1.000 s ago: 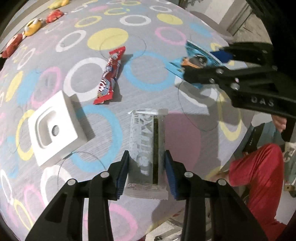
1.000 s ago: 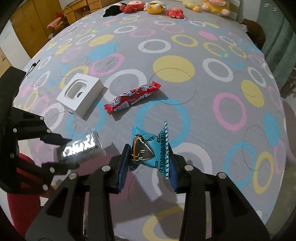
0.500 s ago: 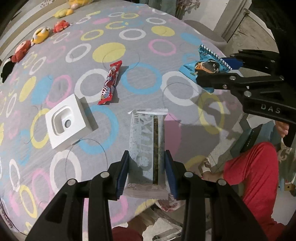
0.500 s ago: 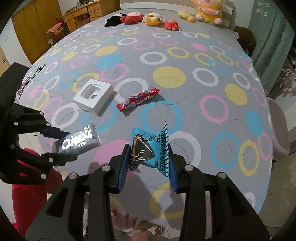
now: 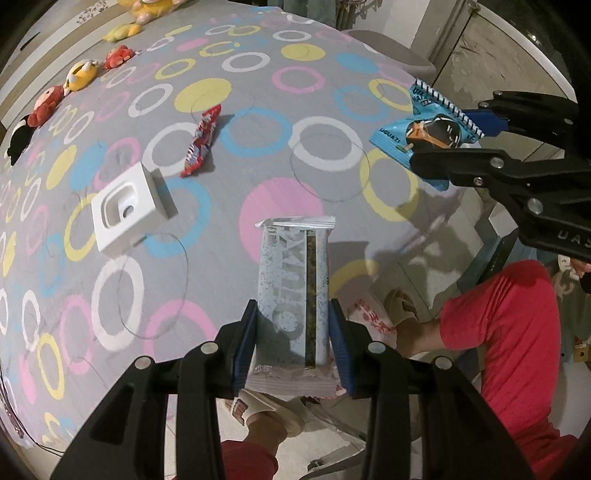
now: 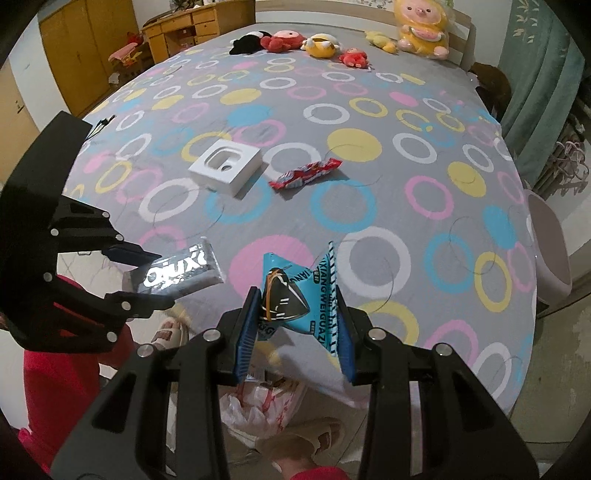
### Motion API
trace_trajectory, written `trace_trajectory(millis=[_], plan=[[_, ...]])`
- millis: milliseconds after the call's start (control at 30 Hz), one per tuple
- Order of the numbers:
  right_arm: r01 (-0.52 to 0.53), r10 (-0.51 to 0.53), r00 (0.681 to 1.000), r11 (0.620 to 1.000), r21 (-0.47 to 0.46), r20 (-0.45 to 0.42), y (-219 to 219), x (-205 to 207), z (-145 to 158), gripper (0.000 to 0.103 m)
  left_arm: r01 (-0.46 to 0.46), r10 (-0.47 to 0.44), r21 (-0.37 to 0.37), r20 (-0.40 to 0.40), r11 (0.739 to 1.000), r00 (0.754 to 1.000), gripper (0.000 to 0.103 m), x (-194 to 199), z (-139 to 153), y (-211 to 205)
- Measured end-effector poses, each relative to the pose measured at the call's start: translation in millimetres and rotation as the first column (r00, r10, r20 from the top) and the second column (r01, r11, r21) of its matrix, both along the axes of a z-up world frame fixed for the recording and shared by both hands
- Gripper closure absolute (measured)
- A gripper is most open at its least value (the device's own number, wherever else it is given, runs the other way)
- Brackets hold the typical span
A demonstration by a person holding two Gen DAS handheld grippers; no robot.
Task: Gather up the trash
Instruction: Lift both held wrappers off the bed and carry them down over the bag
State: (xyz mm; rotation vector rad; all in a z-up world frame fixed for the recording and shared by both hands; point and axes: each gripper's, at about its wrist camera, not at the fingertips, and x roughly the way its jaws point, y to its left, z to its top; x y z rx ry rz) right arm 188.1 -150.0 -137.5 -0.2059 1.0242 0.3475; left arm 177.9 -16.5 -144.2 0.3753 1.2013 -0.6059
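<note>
STATUS: two of four items lifted | LEFT: left gripper clamps silver wrapper | RIGHT: right gripper clamps blue packet, above plastic bag | REMAINING: red wrapper and white box on bed; deposit pending.

Count, both views.

Wrappers: three. One silver, one blue, one red lying on the bed.

White box: one, on the bed.

Plush toys at the far end of the bed: six. One black, two red, two small yellow, one big yellow.

Grippers: two, left gripper and right gripper.

Slippers on the floor: two.

Plastic bag on the floor: one.
</note>
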Motion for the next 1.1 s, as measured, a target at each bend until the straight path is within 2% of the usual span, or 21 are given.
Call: trace_trajectory(millis=[367, 633, 1100], plan=[[-0.044, 0.044, 0.999, 0.999, -0.001, -0.005, 19.9, -44.7, -23.3, 0.066, -0.062, 0.062, 0.003, -0.020, 0.998, 0.998, 0.066, -50.2, -34.4, 2.4], [-0.073, 0.073, 0.997, 0.997, -0.015, -0.018, 31.5, -81.1, -41.6, 0.066, -0.076, 0.076, -0.003, -0.056, 0.997, 0.996, 0.066, -82.9, -59.9, -6.5], [-0.014, 0.014, 0.997, 1.000, -0.002, -0.072, 26.9, -108.0, -78.1, 0.066, -0.081, 0.082, 0.014, -0.090, 0.997, 0.993, 0.066, -101.8, -104.2, -11.0]])
